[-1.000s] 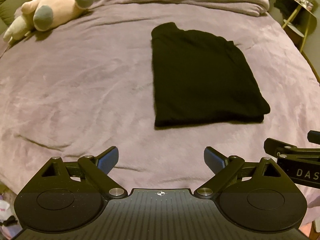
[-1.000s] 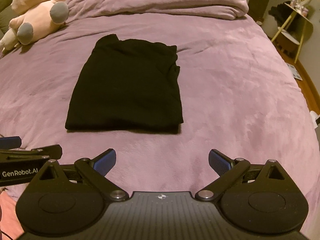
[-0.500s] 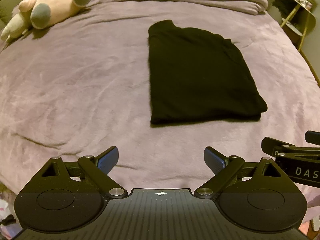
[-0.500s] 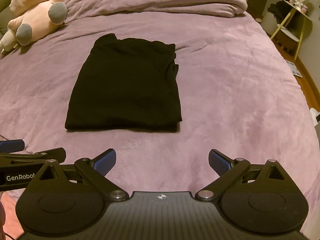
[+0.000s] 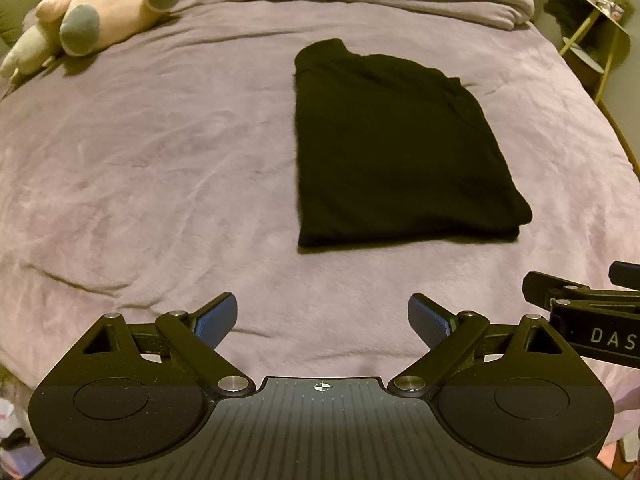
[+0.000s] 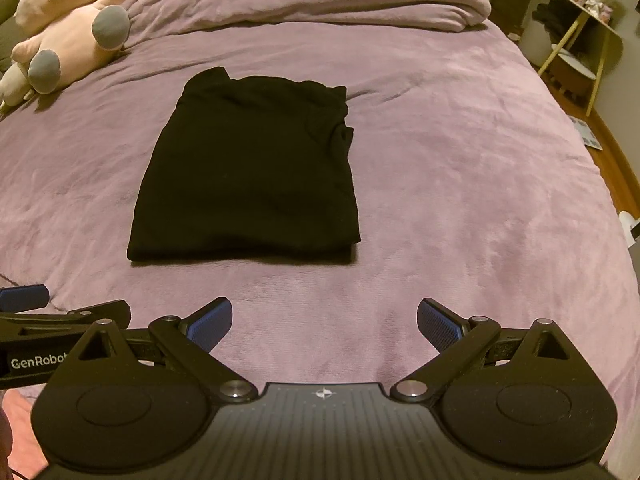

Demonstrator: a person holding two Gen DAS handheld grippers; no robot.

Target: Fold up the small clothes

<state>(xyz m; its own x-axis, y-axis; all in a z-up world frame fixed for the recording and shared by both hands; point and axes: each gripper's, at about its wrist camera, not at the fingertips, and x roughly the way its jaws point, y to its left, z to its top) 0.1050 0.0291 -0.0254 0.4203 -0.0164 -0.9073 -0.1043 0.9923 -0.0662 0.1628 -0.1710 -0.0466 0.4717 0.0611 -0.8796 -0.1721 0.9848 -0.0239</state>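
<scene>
Black garment: folded black garment lies flat as a rough rectangle on the purple duvet, at 12 to 1 o'clock from the left gripper; at 11 o'clock from the right gripper.
Left jaws: spread wide, holding nothing, hovering over bare duvet short of the garment's near edge.
Right jaws: spread wide, empty, likewise short of the near edge.
Fold state: looks stacked in layers; near right corner shows a doubled edge, far right edge is bunched.
Risk, pinch: a grip on the near edge may catch only the top layer, so the stack would peel open.
Risk, bedding: soft plush duvet could be nipped along with the cloth and drag it askew.
Risk, alignment: uneven lift between both grippers would skew the next fold.
Bystander: plush toy at 10 o'clock, well apart.
</scene>
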